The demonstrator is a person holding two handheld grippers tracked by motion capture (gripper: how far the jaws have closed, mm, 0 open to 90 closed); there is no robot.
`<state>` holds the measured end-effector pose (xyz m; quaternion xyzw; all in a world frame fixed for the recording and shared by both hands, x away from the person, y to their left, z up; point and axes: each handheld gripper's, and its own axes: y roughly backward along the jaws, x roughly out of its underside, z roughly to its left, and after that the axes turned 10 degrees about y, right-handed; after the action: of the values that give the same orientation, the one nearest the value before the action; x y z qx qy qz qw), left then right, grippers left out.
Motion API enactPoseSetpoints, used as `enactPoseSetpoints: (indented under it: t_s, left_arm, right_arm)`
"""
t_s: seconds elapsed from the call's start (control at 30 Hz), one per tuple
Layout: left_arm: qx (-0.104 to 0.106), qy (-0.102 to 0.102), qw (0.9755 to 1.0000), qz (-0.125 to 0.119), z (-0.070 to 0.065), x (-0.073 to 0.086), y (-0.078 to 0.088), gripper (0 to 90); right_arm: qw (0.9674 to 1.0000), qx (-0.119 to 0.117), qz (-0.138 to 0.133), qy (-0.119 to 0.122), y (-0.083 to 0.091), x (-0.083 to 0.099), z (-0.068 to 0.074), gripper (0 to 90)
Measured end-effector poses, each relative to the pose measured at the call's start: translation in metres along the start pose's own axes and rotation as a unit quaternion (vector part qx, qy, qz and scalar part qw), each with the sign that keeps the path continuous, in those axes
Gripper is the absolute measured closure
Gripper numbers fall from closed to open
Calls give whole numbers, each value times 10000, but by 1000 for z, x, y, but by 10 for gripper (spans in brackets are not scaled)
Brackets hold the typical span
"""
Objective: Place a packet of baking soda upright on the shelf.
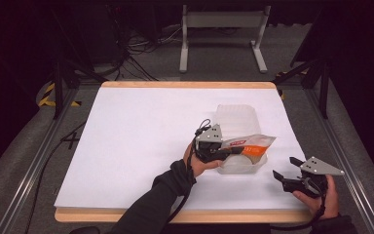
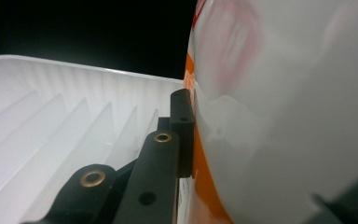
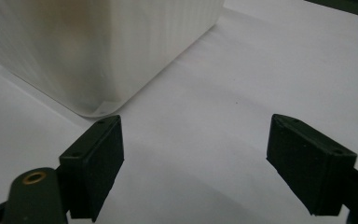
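Near the lower middle of the high view, left hand-held gripper (image 1: 233, 150) reaching in from the left over the near end of a translucent white plastic tub (image 1: 237, 117), clenched on a white and orange packet (image 1: 253, 145). Packet held at its left end, stretching rightward across the tub's near end toward the right rim, slightly tilted, red label patch on its upper face. In the left gripper view, one black jaw pressed flat against the packet (image 2: 279, 116), orange band running along the contact line; the other jaw hidden behind the packet. Ribbed inner wall of the tub (image 2: 51, 121) filling the left half of that view, just beside the jaws.

Tub resting on the white-covered counter (image 1: 141, 141), right of centre, long axis running away toward the top of the frame, far end empty of the packet.

Right hand-held gripper (image 1: 283, 171) in the lower right of the high view, well apart from the tub, released, jaws spread wide and pointing left toward the tub's near right corner. In the right gripper view, both black jaws wide apart with bare white counter (image 3: 214, 116) between them, rounded corner of the tub (image 3: 98, 51) in the upper left, just beyond the left jaw, not touching.

Dark sleeve (image 1: 160, 195) entering from the bottom edge behind the left hand.
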<state>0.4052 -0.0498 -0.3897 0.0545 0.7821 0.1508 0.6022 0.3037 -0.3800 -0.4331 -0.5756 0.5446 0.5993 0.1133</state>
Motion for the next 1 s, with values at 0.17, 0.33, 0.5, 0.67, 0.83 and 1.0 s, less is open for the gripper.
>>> enactPoseSetpoints:
  t_s: [0.17, 0.33, 0.5, 0.67, 0.83, 1.0]
  left_arm:
    - [-156, -143, 9998, 39, -3, -6, 12, 808]
    - [-331, -266, 9991, 78, -6, -10, 24, 754]
    - [-537, -368, 9978, 118, -10, -10, 42, 689]
    - [-782, -537, 9951, 279, -12, -6, 62, 621]
    - [-1102, -577, 9915, 393, -13, 1, 80, 512]
    - [-1481, -667, 9853, 531, -13, 7, 97, 399]
  right_arm:
    - [10000, 0, -21, 10, 0, 0, 0, 195]
    - [10000, 5, -6, 22, 0, -1, 1, 195]
    - [10000, 17, -26, 18, 1, -1, 0, 195]
    - [10000, 12, -25, 25, 1, -2, 1, 195]
    - [10000, 12, -19, 80, 1, -3, 3, 195]
    - [9999, 8, -5, 107, 0, -4, 4, 195]
